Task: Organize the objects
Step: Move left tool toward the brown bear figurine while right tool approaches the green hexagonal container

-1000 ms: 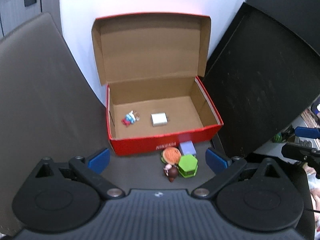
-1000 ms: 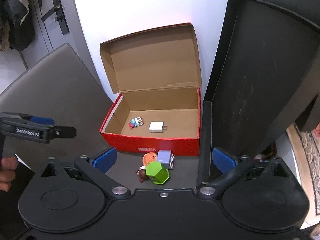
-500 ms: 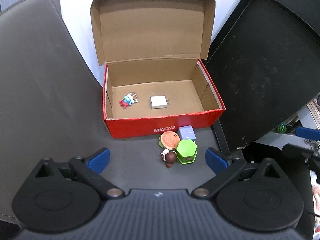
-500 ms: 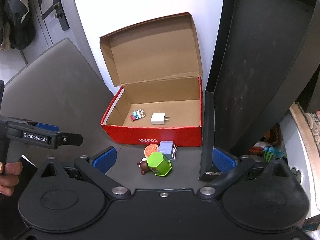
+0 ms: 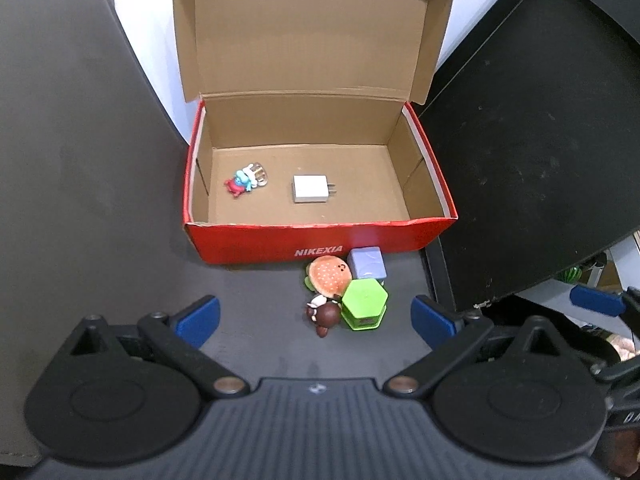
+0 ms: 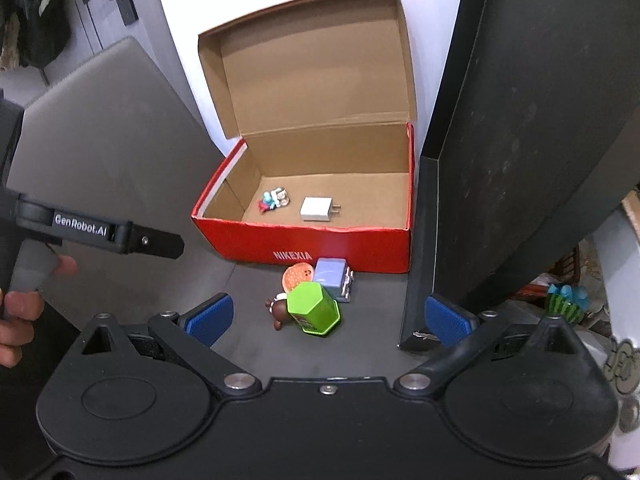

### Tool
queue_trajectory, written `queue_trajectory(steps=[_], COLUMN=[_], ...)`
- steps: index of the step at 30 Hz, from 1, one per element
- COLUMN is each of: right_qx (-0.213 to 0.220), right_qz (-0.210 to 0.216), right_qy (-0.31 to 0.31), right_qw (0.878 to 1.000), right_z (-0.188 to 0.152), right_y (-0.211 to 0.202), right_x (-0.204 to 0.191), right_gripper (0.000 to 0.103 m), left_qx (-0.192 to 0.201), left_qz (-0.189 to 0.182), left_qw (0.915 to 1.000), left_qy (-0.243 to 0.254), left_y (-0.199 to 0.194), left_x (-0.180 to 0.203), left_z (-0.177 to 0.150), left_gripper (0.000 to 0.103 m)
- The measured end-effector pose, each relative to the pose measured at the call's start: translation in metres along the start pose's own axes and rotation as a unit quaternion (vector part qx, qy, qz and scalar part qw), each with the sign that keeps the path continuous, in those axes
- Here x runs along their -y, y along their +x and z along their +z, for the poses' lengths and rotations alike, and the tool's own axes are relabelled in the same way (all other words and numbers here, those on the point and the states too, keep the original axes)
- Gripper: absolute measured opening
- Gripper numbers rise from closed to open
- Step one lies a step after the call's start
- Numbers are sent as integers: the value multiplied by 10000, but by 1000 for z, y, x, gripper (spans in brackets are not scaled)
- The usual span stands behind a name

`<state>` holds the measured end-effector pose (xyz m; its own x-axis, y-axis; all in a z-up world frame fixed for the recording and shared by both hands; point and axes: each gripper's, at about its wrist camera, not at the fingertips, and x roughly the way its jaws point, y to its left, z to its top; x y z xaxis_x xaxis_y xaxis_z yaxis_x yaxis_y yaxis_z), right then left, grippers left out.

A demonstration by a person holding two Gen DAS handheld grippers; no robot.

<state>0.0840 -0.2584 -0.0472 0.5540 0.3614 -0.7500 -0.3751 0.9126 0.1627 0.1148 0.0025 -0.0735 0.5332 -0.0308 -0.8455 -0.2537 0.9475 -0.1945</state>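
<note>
An open red shoebox [image 5: 320,236] [image 6: 304,242] stands on a dark grey seat. Inside lie a white charger [image 5: 310,189] [image 6: 318,209] and a small blue-red figure [image 5: 245,181] [image 6: 272,199]. In front of the box sit a burger toy [image 5: 329,274] [image 6: 298,276], a lilac block [image 5: 366,262] [image 6: 331,274], a green hexagonal box [image 5: 364,304] [image 6: 314,308] and a brown bear figure [image 5: 323,314] [image 6: 280,311]. My left gripper [image 5: 316,316] is open and empty, just short of the pile. My right gripper [image 6: 328,316] is open and empty around the pile's near side.
A black panel [image 5: 532,140] [image 6: 528,120] stands upright right of the box. The grey seat back [image 5: 72,140] rises on the left. The left gripper's body [image 6: 100,232] and the hand holding it show at the left of the right wrist view.
Both grippers have moved forward and lower toward the toy pile. The box and toys look larger. Neither gripper's jaws have changed.
</note>
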Motion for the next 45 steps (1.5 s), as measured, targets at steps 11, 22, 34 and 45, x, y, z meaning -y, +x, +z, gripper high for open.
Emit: queue_trajectory(steps=[11,22,34,45], right_qx=[-282,-564,-998,-1299], right_qz=[161,451,459,326], right_qy=[-66,-185,-661,-590], right_qw=[9995,9972,9917,9892], right_z=[-1,5,-6,-26], right_y=[44,92,146,182], right_x=[3,-3,-10,-6], right_gripper=[102,99,87,79], left_qx=[-490,-1141,-1464,-1868], left_qz=[-157,-5,-133,-218], left_qw=[9974,9932,9889,9794], left_qy=[-500,-239,-218,-734], left_y=[55,105,150,189], left_x=[-5,-3,-11,-21], left_z=[12,20,22,9], left_gripper=[98,81,67,56])
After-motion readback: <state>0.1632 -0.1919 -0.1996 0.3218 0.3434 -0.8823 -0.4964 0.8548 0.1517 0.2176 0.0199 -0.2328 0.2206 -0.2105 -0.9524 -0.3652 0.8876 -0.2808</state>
